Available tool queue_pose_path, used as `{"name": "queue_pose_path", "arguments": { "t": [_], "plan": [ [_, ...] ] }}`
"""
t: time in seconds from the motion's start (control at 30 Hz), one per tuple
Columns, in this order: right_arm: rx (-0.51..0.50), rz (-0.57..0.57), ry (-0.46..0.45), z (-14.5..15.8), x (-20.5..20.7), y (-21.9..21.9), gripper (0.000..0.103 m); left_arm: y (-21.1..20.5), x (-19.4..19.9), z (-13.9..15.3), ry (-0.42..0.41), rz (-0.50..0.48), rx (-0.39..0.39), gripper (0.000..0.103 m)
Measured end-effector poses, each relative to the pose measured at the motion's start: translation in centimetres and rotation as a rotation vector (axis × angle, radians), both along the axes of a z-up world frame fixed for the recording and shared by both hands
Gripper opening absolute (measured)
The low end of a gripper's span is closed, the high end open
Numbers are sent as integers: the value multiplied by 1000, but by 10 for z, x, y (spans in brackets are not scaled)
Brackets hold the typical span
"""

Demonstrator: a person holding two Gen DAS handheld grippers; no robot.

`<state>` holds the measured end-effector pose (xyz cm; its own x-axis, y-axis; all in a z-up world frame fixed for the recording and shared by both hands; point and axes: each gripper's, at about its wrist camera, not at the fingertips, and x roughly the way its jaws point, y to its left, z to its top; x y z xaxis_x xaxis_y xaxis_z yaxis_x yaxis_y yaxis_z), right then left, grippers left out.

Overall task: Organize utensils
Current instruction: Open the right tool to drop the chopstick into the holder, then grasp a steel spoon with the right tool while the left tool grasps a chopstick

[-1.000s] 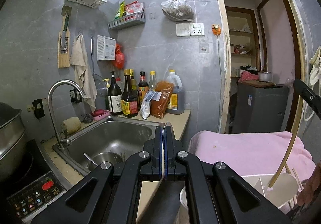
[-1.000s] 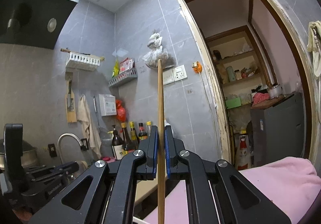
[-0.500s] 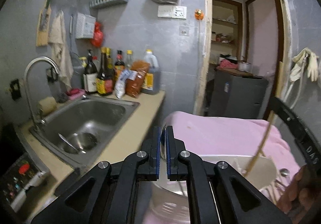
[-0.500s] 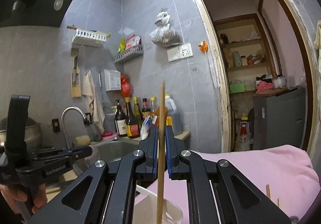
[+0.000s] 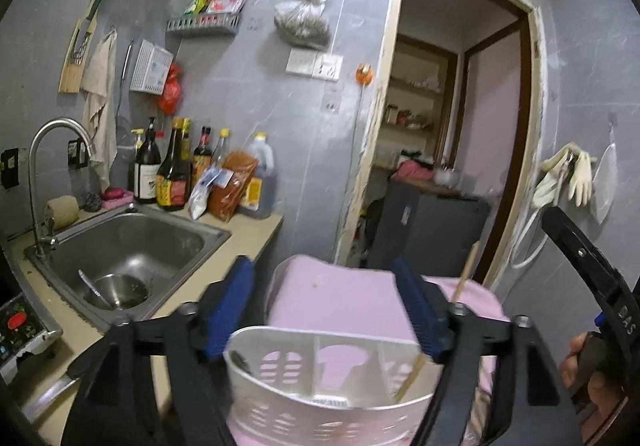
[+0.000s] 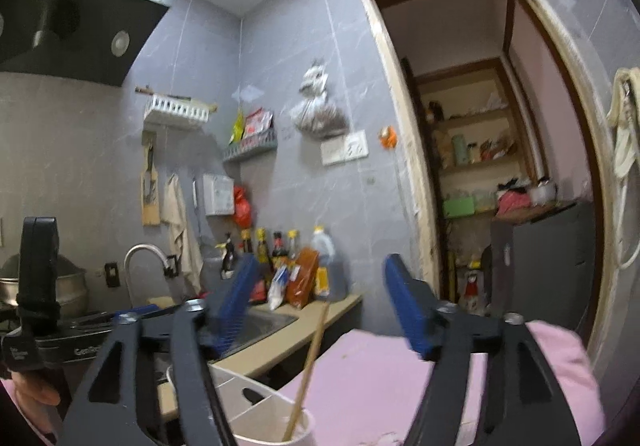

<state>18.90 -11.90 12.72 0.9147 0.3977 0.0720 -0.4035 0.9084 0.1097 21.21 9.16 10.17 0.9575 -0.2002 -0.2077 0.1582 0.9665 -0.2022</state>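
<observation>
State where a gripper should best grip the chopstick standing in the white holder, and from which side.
Probably grip the chopstick on its bare upper shaft, coming from above: its lower end sits inside the white holder, and it leans with the top end free between the right gripper's open jaws.

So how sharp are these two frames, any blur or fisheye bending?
Left wrist: the white utensil holder and blue fingers are motion-smeared, and the doorframe bows. Right wrist: soft all over, the chopstick blurred, and the doorframe curved.

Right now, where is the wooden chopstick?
The wooden chopstick stands tilted in the white utensil holder on the pink cloth, in its right-hand compartment, between the fingers of the open right claw, touching neither.
</observation>
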Motion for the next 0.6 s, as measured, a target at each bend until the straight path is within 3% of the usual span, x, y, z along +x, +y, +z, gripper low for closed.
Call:
{"name": "queue_pose_path", "arguments": {
  "t": [0.2, 0.4, 0.6],
  "plan": [
    [-27, -135, -76, 14, -30, -42, 103, -23, -20, 15, -101, -28, -20, 98],
    [-76, -260, -129, 13, -56, -82, 103, -57, -40, 21, -198, -55, 16, 101],
    [-125, -336, -95, -1, -65, -116, 103, -99, -39, 13, -170, -138, 79, 101]
  ]
}}
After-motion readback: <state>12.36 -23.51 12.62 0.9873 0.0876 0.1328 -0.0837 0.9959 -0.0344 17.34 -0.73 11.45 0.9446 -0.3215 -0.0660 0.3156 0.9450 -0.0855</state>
